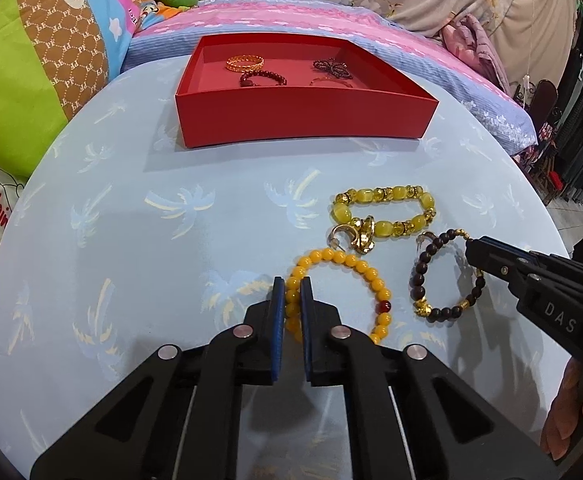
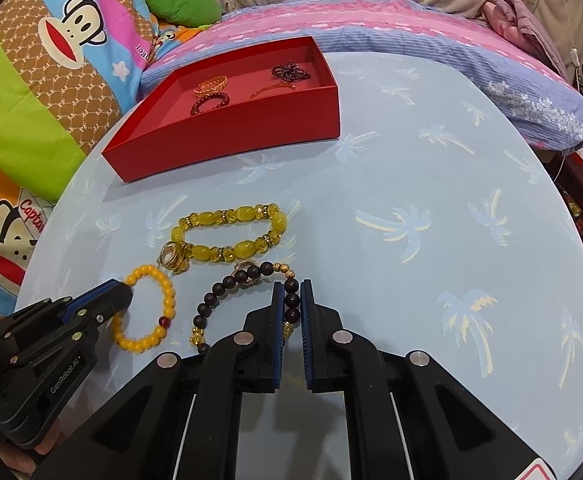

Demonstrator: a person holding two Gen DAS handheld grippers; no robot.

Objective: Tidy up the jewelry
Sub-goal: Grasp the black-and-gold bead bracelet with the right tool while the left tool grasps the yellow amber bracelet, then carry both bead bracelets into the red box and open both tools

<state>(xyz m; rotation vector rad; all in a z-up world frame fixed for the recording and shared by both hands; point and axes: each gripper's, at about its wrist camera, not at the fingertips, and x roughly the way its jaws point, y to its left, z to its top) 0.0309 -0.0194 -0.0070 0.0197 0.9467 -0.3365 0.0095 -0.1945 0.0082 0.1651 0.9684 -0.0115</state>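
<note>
Pinching the near-left arc of a round bracelet of orange-yellow beads w/ one red bead [image 1: 339, 292], the left gripper [image 1: 292, 280] has its blue-padded fingers nearly together, beads clamped btwn them; the bracelet lies flat on the round pale-blue tabletop w/ palm-tree print [image 1: 139, 240]. The right gripper [image 2: 292, 283] is likewise closed on the right arc of a bracelet of dark brown round beads w/ gold charms [image 2: 227, 292], which also rests on the top. Just beyond these two: an oval bracelet of translucent yellow barrel beads w/ gold spacers [image 2: 231, 232], w/ chunky gold rings [image 2: 173, 258] touching its near-left end. All loose pieces cluster near the front of the table; the right half of the top in the right wrist view is bare, as is the left half in the left wrist view, and a clear strip runs btwn the cluster and the box. The shallow red rectangular cardboard box [image 1: 303, 120] sits toward the far edge, lid off. Inside: a gold lattice band [image 1: 245, 63] far-left, a dark red bead loop [image 1: 262, 78] near-left, a dark beaded butterfly-shaped piece [image 1: 330, 67] far-right, a thin gold-toned bangle [image 2: 272, 89] near-right, all apart from each other. Bedding w/ cartoon monkeys crowds the table's left edge.
</note>
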